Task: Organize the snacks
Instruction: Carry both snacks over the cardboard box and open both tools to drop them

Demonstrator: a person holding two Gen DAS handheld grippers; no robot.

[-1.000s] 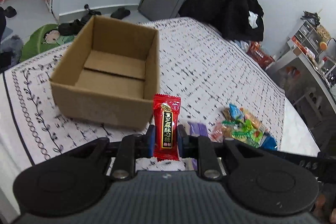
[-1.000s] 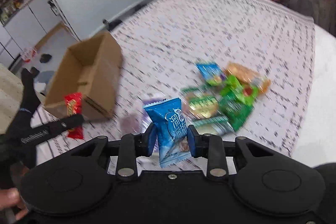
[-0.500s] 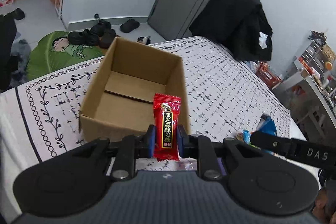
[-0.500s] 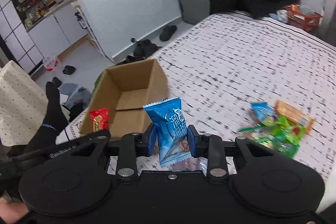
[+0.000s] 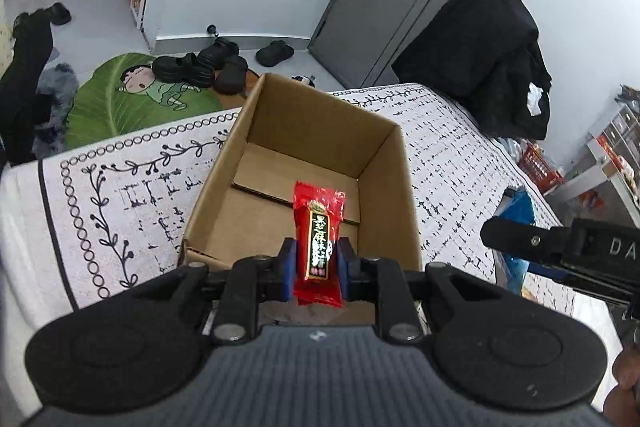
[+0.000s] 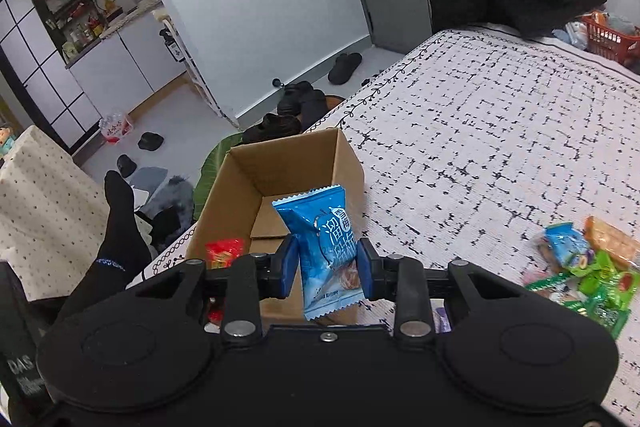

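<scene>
An open cardboard box (image 5: 256, 131) (image 6: 236, 179) sits on the patterned bedspread, with only its bottom flaps showing inside. My left gripper (image 5: 316, 263) is shut on a red snack packet (image 5: 318, 223), held upright over the box's near edge. The same red packet (image 6: 224, 251) shows at the box's left in the right wrist view. My right gripper (image 6: 326, 265) is shut on a blue snack packet (image 6: 324, 227), held upright just in front of the box's near right corner. A pile of loose snacks (image 6: 584, 267) lies on the bed to the right.
The bed edge (image 5: 132, 135) runs behind and left of the box. Black shoes (image 5: 200, 67) and a green leaf mat (image 5: 108, 99) lie on the floor beyond. A black coat (image 5: 480, 51) hangs at the bed's far side. A person's black-socked leg (image 6: 116, 227) is at left.
Both grippers have moved toward the box, each keeping its packet. The box has grown larger in both views, and the snack pile has slid to the right.
</scene>
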